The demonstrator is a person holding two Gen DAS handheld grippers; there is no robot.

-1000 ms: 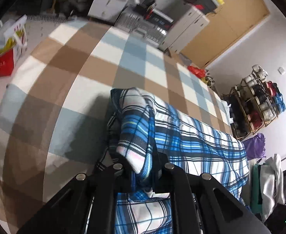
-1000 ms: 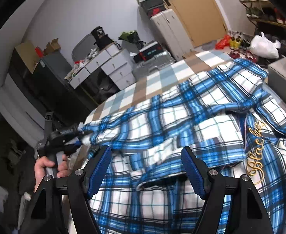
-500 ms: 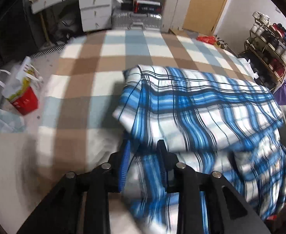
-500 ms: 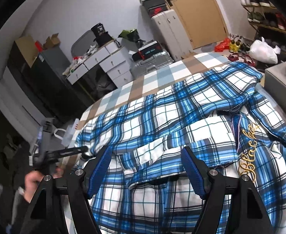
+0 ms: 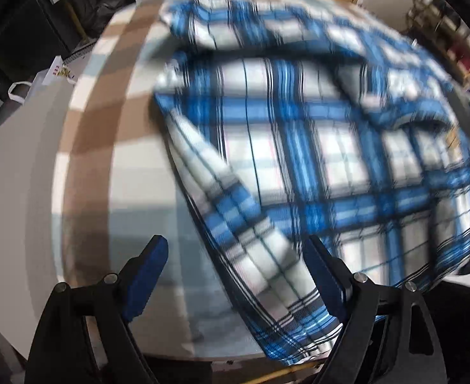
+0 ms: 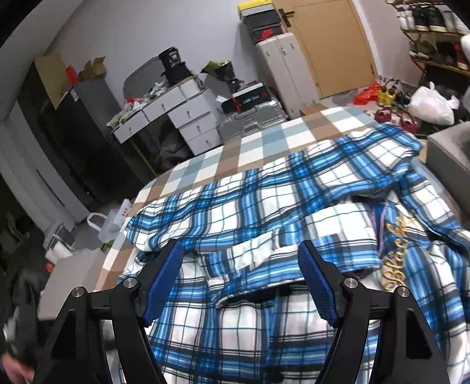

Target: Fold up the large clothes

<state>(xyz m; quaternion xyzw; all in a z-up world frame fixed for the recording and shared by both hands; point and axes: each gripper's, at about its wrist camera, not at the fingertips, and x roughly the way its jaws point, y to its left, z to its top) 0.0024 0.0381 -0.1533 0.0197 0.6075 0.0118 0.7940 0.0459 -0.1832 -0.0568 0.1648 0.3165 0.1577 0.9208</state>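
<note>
While spread over the checked bed [image 6: 260,140], blue plaid shirt [image 6: 266,198] lying crumpled, left gripper [image 5: 238,256] jaws just opened wide, fold of shirt between them unclamped, right gripper [image 6: 239,264] wide open above shirt, holding nothing.

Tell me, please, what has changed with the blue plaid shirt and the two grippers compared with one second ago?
The left gripper carried a pinched fold of the plaid shirt across onto the shirt's body. Its fingers have just been opening and no longer press the cloth, though an edge lies between them. The right gripper stayed open above the shirt, gripping nothing. The checked bedcover did not change.
</note>
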